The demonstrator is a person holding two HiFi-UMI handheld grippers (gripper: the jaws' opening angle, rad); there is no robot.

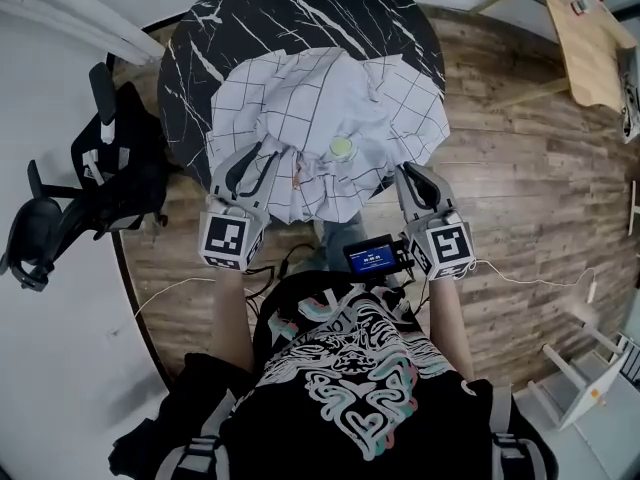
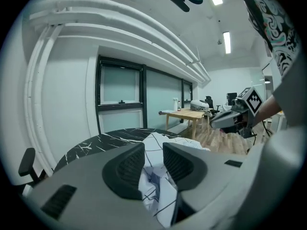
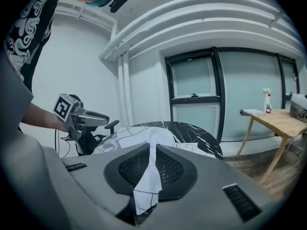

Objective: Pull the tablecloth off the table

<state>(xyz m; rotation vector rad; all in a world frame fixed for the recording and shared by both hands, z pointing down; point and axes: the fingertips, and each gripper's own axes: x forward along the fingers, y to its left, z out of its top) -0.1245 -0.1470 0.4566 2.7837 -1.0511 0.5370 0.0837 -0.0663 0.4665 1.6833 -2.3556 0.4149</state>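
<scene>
Closest to you, at your waist, a small lit screen sits between your two forearms. Just past it are the marker cubes, and beyond those the tongs themselves, both reaching into the near edge of the tablecloth.

Your left tongs are spread. In the left gripper view there is a clear gap between the ribbed pads, and a crumpled fold of the white, black-gridded cloth lies loosely in that gap without being squeezed. Your right tongs are nearly together and are pinching the tablecloth. In the right gripper view a thin pleat of cloth fills the narrow slit between the mesh pads and hangs down below them.

The tablecloth is bunched into a rumpled heap on the near half of the round black marble bench, and its near edge spills over the rim towards you. A small yellow-green round thing rests on the folds between the two tongs. The far part of the benchtop is uncovered.

To your left, on the pale floor beside the bench, stands a black office chair. Further off to the right, over the wood floor, is a wooden bench.
</scene>
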